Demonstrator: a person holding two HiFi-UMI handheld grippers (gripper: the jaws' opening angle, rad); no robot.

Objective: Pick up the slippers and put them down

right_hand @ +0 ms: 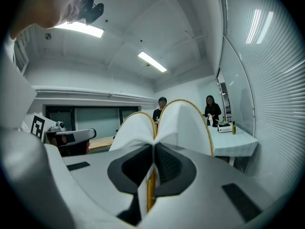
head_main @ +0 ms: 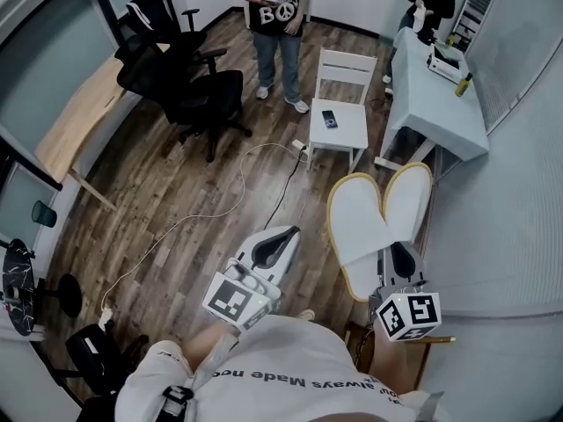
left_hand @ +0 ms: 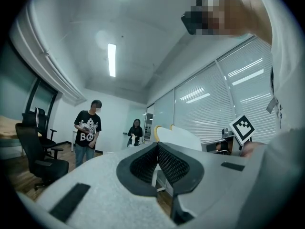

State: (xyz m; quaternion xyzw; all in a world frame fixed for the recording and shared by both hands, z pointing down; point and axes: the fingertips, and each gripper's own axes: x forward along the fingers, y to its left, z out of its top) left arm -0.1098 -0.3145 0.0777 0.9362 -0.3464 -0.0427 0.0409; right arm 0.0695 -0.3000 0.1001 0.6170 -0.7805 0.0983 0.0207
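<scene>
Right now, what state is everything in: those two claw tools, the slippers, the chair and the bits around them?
Right gripper: shut on the slippers.
Slippers: both pinched at one end, held off the floor.
Left gripper: shut, nothing between its jaws.
White chair: upright.
Phone: lying flat on the chair seat.
Cable: loose across the floor.

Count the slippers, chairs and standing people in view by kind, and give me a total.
slippers: 2
white chair: 1
black office chairs: 2
standing people: 2
Total: 7
</scene>
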